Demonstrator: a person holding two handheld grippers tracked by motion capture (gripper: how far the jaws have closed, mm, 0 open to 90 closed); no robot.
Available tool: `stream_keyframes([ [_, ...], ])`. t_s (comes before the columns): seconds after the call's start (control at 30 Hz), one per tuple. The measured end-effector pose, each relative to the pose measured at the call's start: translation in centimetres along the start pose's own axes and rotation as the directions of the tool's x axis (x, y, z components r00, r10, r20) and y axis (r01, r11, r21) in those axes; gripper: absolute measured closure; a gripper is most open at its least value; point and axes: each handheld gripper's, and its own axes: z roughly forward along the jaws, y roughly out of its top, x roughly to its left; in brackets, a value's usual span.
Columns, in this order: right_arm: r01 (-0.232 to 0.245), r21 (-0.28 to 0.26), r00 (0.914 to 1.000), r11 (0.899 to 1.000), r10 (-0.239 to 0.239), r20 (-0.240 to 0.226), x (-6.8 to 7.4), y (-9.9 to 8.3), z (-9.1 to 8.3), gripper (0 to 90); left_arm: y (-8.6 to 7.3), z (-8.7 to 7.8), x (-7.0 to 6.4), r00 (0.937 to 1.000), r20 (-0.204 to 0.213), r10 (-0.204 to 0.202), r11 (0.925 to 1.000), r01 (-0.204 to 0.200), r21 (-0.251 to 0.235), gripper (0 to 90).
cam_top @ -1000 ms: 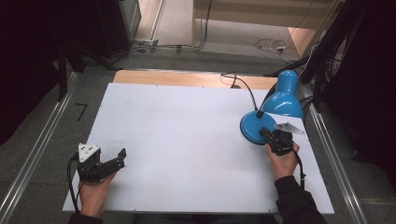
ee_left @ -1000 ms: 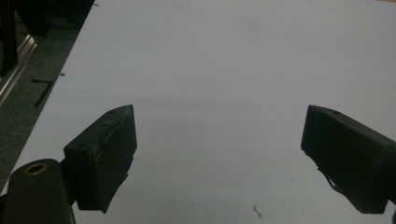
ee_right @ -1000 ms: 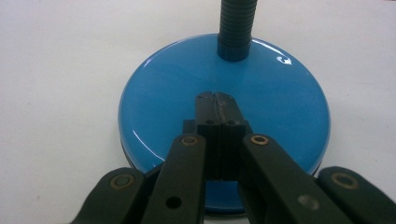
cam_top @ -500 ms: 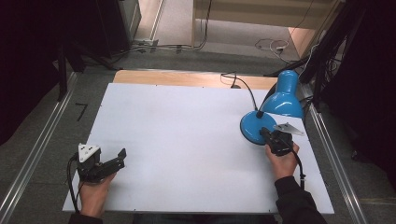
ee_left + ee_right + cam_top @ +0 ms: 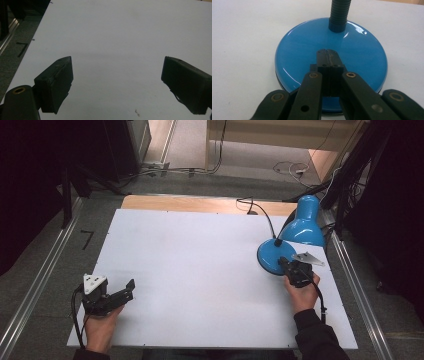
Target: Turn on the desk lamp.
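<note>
Left gripper [image 5: 131,288] first: we have it parked low at the near left corner of the flat white tabletop [image 5: 200,265], jaws spread wide with nothing between them. Its own camera shows only bare white board between the two black pads [image 5: 56,82], so we read this hand as waiting its turn, kept well apart from the action so it won't get in the way.

Moving across the open middle of the table, nothing lies there.

Now the right side, where the work is. Our right gripper [image 5: 284,264] sits over the near part of the glossy blue round lamp base [image 5: 272,256], jaws pressed tight together. In the right gripper view the closed tips [image 5: 326,53] lie flat on top of the disc, just short of the dark ribbed gooseneck [image 5: 339,15] (no rim pinched between them, as far as we can see). We'd judge that closed nose is meant for pressing or nudging the base, maybe feeling for a switch, not lifting.

The lamp itself stands near the right edge of the table, its blue bell-shaped shade [image 5: 303,222] leaning behind the base, black cord [image 5: 260,212] trailing off the far side.
</note>
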Motion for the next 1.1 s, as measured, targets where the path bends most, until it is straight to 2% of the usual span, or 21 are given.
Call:
stream_keyframes([
  [0.3,0.019,0.013,0.9998,1.000,-0.019,-0.006,0.26,-0.13,-0.21,87.8,0.01,-0.01,-0.04,1.0000,-0.001,0.001,1.0000,-0.001,0.001,10.9],
  [0.9,0.006,0.011,0.9999,1.000,-0.006,-0.011,0.19,-0.16,-0.22,87.6,0.02,-0.01,-0.04,1.0000,0.002,0.002,1.0000,-0.002,-0.001,10.9],
  [1.1,-0.014,0.017,0.9985,1.000,0.015,-0.053,0.10,-0.18,-0.45,78.3,0.05,-0.04,0.00,1.0000,0.002,0.000,1.0000,0.000,-0.004,10.9],
])
